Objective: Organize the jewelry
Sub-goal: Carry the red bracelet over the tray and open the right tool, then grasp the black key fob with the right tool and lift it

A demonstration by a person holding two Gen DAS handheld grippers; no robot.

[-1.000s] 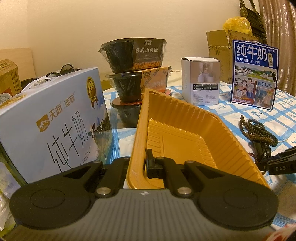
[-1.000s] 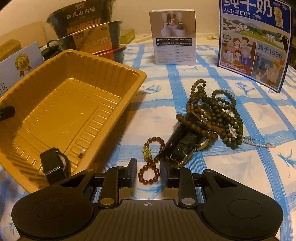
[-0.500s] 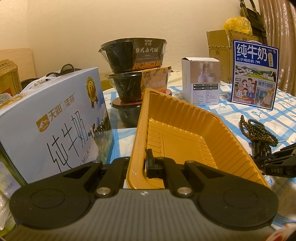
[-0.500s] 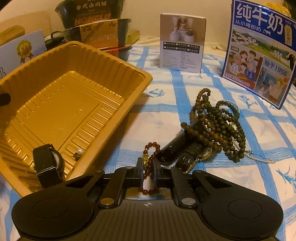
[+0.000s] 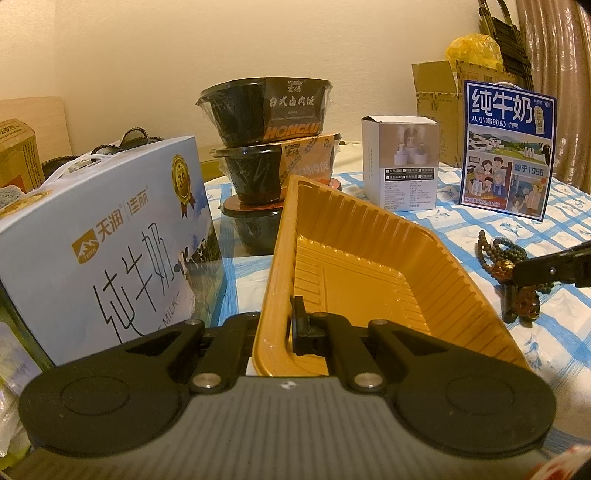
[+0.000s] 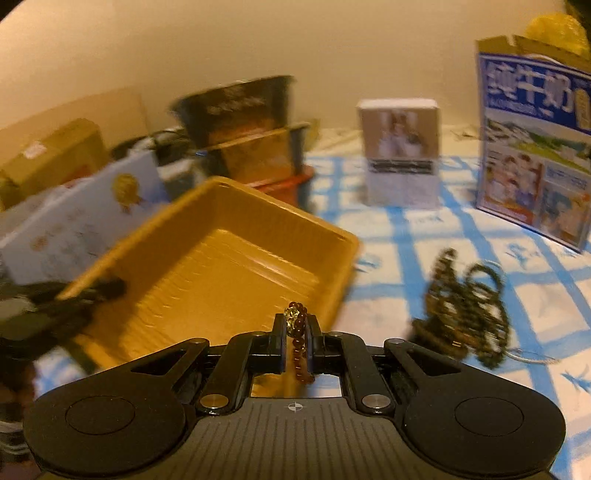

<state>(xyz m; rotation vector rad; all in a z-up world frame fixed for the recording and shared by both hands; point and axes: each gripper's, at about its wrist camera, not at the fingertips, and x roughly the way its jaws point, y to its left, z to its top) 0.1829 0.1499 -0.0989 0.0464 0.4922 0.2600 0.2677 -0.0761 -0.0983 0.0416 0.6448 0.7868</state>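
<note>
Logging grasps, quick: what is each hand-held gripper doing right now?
Left hand-held gripper: closed on the near rim of the yellow tray.
Right hand-held gripper: closed on the red bead bracelet.

You are working at a table (image 5: 461, 225) that is wearing a white cloth checked in blue, and warm yellowish light is falling over everything. A plain cream wall (image 5: 184, 40) is standing behind it. In the left wrist view a ribbed beige curtain (image 5: 561, 55) is hanging in the far right corner, with dark folded frames (image 5: 500, 33) leaning beside it and a yellow crinkled bag (image 5: 472, 50) sitting on an open cardboard box (image 5: 436, 85). At the far left a pale wooden panel (image 5: 35, 114) is resting against the wall. The right wrist view is blurring the same wall
</note>
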